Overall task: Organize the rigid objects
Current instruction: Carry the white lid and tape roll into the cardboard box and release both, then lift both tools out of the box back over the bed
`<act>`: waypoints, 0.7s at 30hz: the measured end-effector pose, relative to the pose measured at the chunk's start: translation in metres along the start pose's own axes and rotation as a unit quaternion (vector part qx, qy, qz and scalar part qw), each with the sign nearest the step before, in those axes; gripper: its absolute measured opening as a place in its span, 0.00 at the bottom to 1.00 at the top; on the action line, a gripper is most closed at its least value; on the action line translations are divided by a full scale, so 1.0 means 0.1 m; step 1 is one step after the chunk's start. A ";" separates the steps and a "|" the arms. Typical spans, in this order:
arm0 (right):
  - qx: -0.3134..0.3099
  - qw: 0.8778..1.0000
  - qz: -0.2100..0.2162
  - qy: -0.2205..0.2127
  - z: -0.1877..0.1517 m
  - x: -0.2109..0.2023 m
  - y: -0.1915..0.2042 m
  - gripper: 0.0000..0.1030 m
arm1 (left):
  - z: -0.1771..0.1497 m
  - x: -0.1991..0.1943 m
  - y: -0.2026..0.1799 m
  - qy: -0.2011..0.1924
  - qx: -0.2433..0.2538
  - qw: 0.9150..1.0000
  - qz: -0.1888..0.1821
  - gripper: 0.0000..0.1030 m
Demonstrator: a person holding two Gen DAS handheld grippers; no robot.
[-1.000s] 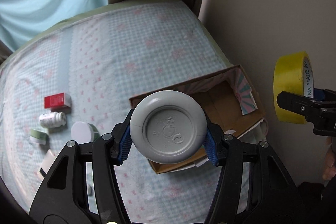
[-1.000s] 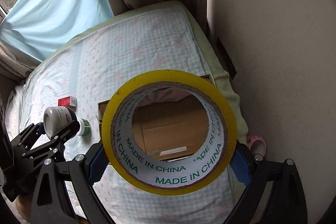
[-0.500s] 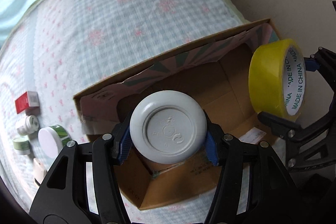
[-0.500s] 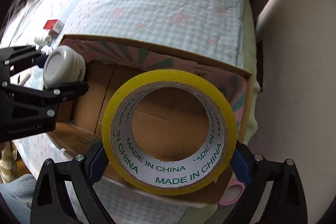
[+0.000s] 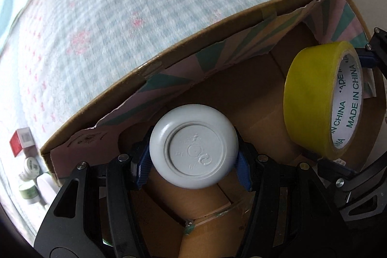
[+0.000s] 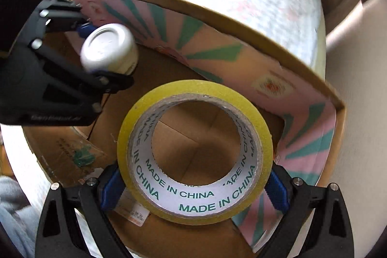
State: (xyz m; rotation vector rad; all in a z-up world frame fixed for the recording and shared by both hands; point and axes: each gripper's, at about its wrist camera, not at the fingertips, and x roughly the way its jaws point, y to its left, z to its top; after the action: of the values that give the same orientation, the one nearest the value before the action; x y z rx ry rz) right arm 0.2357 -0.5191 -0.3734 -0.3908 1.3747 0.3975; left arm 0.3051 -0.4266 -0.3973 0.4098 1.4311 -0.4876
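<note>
Down inside the cardboard box [image 5: 244,16], both grippers point at the floor of it: the left gripper [image 5: 193,156] pinches a white bottle [image 5: 193,149] bottom-out near the box's left end, and the right gripper [image 6: 193,180] clamps a yellow tape roll [image 6: 193,149] across its width, hole facing the camera, over toward the right end; so each item sits straight above bare cardboard and the two stay well apart. Hard to say whether either touches the box floor, since the bottle and roll block what's under them; small jars [image 5: 30,167] at the lower left edge are blurry and cut off.
</note>
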 end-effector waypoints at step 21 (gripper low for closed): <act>0.020 0.998 0.003 -0.058 0.05 -0.71 0.16 1.00 | -0.11 -0.62 -0.15 -0.078 0.023 0.997 -0.007 1.00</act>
State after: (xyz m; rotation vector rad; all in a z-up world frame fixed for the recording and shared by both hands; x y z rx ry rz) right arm 0.2216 -0.5059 -0.3033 -0.3256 1.2682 0.3922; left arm 0.2829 -0.4284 -0.3367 0.3906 1.2754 -0.5537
